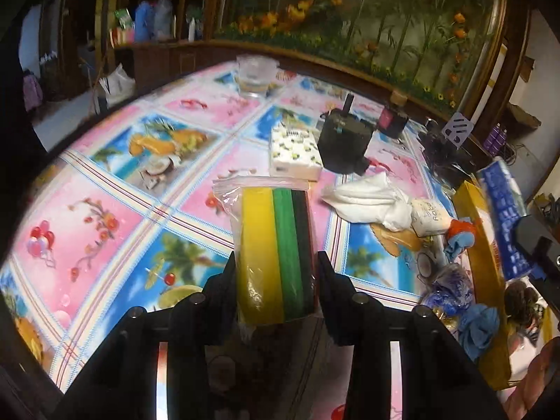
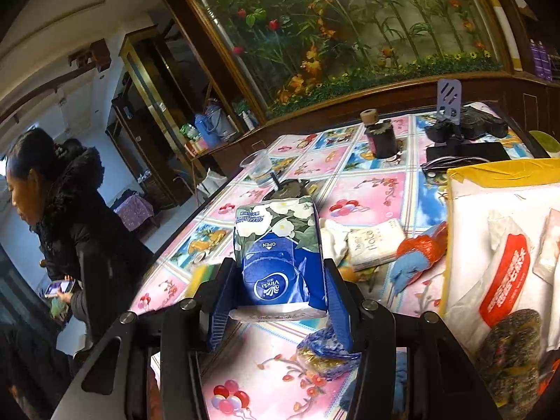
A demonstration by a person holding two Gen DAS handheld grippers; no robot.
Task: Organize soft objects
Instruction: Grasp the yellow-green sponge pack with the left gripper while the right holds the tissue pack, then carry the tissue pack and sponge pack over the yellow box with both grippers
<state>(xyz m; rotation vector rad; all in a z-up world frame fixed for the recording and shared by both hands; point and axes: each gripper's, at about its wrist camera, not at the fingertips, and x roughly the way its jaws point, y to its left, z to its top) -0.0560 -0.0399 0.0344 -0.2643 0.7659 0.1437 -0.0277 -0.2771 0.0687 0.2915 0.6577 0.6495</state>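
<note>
A clear zip bag of sponges [image 1: 273,231], striped yellow, green and black, stands between the fingers of my left gripper [image 1: 276,273], which is shut on its lower part above the flowered tablecloth [image 1: 105,217]. My right gripper [image 2: 276,280] is shut on a blue and floral tissue pack [image 2: 280,245], held over the table. That pack [image 1: 504,217] also shows at the right edge of the left wrist view. A yellow and green corner of the sponges [image 2: 201,273] peeks out left of the right gripper's finger.
On the table lie a patterned white tissue pack [image 1: 294,154], a black device [image 1: 344,140], a white cloth [image 1: 367,199], an orange and blue glove [image 2: 416,255] and a plastic cup [image 1: 255,73]. A yellow-rimmed box [image 2: 504,171] holds a scourer [image 2: 514,343]. A person [image 2: 70,217] stands at left.
</note>
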